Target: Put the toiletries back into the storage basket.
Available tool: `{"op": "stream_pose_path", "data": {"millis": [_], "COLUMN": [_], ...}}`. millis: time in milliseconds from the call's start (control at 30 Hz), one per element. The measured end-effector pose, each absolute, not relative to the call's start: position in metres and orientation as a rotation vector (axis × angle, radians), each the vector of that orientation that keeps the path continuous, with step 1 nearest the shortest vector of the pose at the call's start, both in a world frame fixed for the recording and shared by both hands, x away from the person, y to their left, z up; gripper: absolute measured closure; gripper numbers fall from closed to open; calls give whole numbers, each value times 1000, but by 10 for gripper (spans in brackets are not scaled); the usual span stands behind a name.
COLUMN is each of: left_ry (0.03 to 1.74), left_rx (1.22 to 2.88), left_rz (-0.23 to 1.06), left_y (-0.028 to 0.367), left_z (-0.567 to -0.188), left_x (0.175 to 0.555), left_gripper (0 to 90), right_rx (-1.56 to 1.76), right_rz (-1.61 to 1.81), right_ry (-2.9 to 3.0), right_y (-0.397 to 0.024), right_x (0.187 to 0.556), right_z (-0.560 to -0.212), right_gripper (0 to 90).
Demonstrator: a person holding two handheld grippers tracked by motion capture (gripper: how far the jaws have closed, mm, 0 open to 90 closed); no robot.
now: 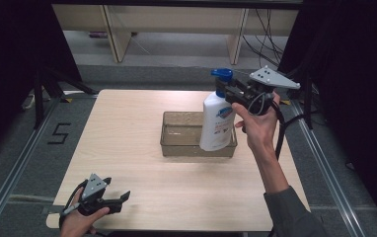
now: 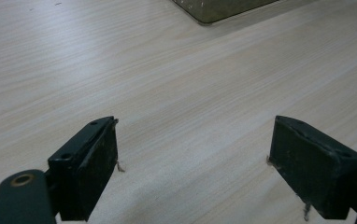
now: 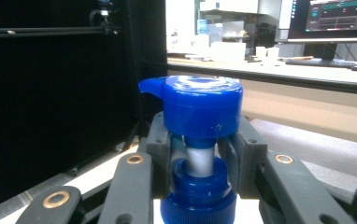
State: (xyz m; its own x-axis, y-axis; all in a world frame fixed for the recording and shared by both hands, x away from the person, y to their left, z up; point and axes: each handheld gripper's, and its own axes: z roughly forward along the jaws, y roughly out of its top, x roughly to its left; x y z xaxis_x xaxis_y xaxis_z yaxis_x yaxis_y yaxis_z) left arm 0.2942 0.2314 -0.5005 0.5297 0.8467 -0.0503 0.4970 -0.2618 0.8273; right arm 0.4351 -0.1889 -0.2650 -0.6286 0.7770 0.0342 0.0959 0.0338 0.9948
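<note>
Dark curtains flank a pale wood-grain worktop [image 1: 137, 148] that stands on a grey floor, with light wooden furniture legs and loose cables beyond its far edge. Near the middle of the worktop, toward its right side, sits a clear rectangular plastic tray [image 1: 176, 140]. A white pump bottle with a blue pump head and a blue-and-red label [image 1: 216, 121] stands upright at the right end of the tray; whether its base rests on the tray floor or hangs just above it cannot be told.

At the upper right of the high view the right gripper [image 1: 232, 92] is held by the person's right hand [image 1: 260, 126] and reaches leftward to the neck of the bottle. In the right gripper view its jaws are closed narrow on the white stem between the blue collar and the blue pump head [image 3: 200, 107], one jaw on each side, with the spout pointing left. A monitor and a cluttered desk show far behind.

Down at the near left corner of the worktop, the left gripper [image 1: 120, 200] is held low by the left hand [image 1: 78, 219]. Its jaws stand wide apart over bare wood with nothing between them, and a corner of the tray [image 2: 218, 9] appears at the top of that view
</note>
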Motion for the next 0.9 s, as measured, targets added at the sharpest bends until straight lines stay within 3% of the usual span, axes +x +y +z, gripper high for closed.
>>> {"op": "stream_pose_path", "data": {"millis": [900], "left_ry": [1106], "left_rx": [1914], "left_rz": [510], "left_y": [232], "left_z": [-500], "left_x": [293], "left_gripper": [147], "right_rx": [976], "right_rz": [1576], "right_ry": [1765], "right_y": [-195], "right_x": [480], "right_z": [-294], "right_gripper": [659]}}
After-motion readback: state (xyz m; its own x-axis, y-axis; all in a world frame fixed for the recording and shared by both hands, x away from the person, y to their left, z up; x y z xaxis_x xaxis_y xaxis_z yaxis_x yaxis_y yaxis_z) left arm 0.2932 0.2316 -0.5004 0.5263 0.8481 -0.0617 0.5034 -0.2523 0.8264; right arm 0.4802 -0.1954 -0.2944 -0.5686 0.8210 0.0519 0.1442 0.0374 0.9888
